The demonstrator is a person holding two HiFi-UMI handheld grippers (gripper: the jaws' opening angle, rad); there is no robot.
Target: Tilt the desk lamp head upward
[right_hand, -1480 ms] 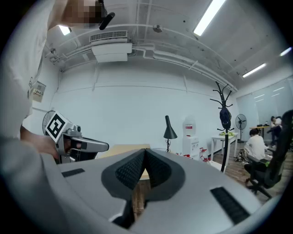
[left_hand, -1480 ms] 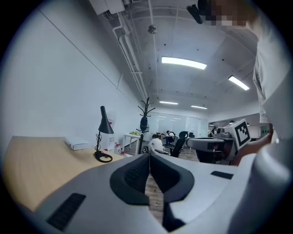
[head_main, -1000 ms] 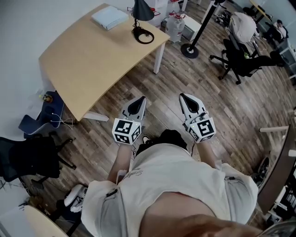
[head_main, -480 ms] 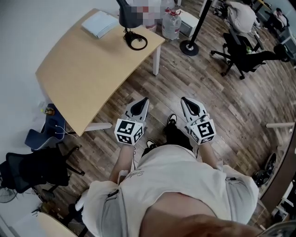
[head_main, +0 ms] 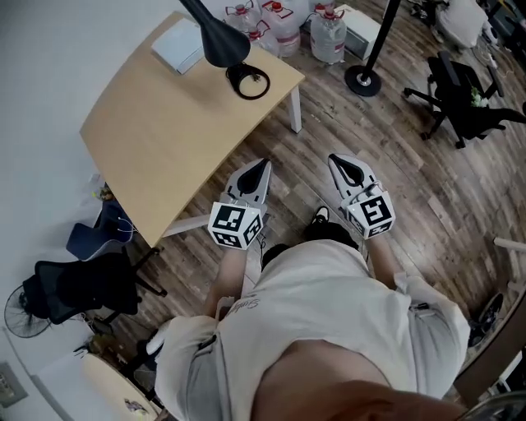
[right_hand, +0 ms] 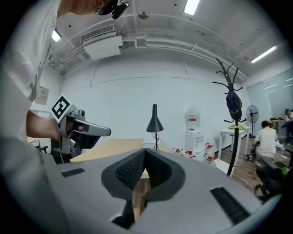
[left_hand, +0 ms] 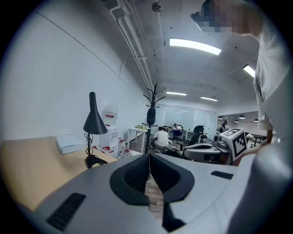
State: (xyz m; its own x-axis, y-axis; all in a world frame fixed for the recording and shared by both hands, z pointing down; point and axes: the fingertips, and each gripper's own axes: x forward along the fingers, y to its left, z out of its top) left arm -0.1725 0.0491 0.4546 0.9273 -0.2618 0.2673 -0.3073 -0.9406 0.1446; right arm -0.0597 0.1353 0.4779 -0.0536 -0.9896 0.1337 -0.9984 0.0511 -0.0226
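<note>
Head view: desk lamp point(head_main: 223, 43) arm cut off by the top edge, and it overlaps the far right corner of the white box point(head_main: 174, 48). Water bottles point(head_main: 283, 18) and coat stand point(head_main: 374, 49) are cut off at the far edge too. Shoes point(head_main: 319, 215) mostly hidden under the person's torso point(head_main: 329, 312). Left gripper view: lamp base's lower edge is hidden behind the left gripper point(left_hand: 149, 156) body; far people point(left_hand: 161, 136) too small to detail. Right gripper view: lamp base mostly hidden behind the right gripper point(right_hand: 144, 151) body.
</note>
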